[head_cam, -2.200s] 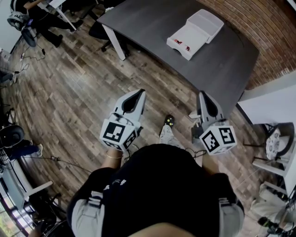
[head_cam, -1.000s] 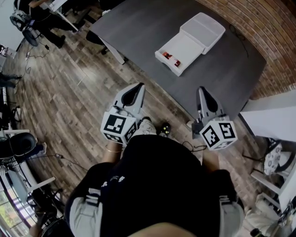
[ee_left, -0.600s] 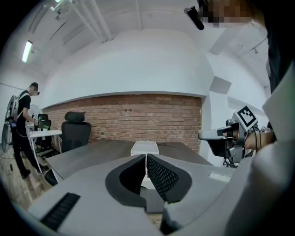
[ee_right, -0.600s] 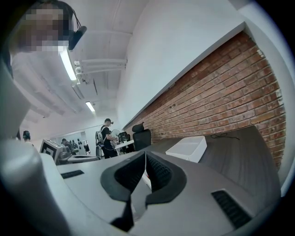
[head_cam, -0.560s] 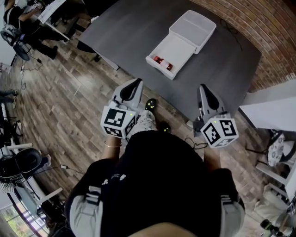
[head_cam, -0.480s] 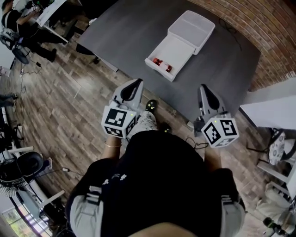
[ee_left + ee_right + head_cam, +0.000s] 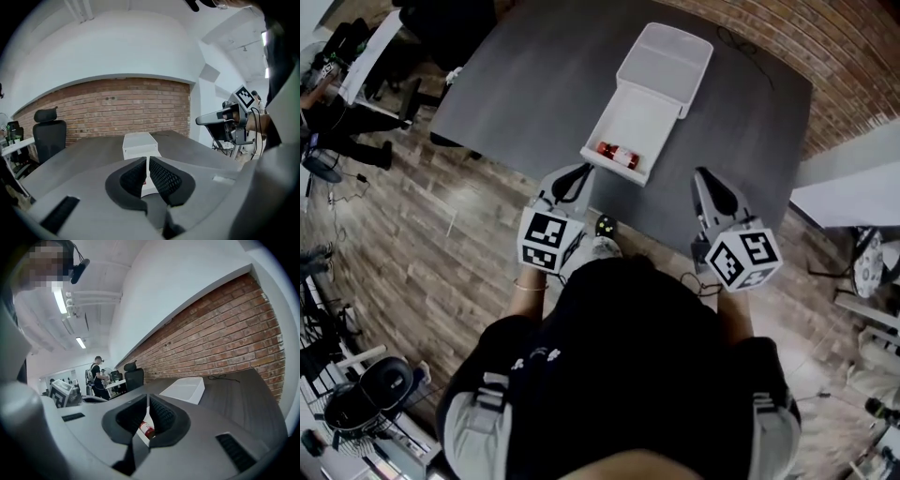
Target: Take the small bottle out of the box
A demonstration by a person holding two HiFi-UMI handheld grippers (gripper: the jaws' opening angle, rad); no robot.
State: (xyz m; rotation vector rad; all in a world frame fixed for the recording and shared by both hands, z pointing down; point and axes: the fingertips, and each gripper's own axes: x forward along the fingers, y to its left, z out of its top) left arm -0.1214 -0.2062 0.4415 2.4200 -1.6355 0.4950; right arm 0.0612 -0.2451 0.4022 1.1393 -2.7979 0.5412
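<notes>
Standing at the near edge of a dark grey table [image 7: 534,75], with 2 grippers held out ahead and a wooden floor [image 7: 441,234] below. On the table, a white box [image 7: 633,112] with its lid [image 7: 666,61] swung open and lying flat on the far side. Inside the box, at its near end, the small bottle [image 7: 616,153], red, on its side, crosswise. Left gripper [image 7: 578,173] clenched, pads together with nothing between them, tip close to the box's near left corner in the head view. Right gripper [image 7: 701,176] off to the right of the box, apart from it, tip at the table edge; jaws just been opening, now parted by a mere slit, gripping nothing. Through that slit in the right gripper view, the bottle beyond, untouched. Behind the table, a brick wall [image 7: 225,333]; off to the left, a black office chair [image 7: 49,136].
</notes>
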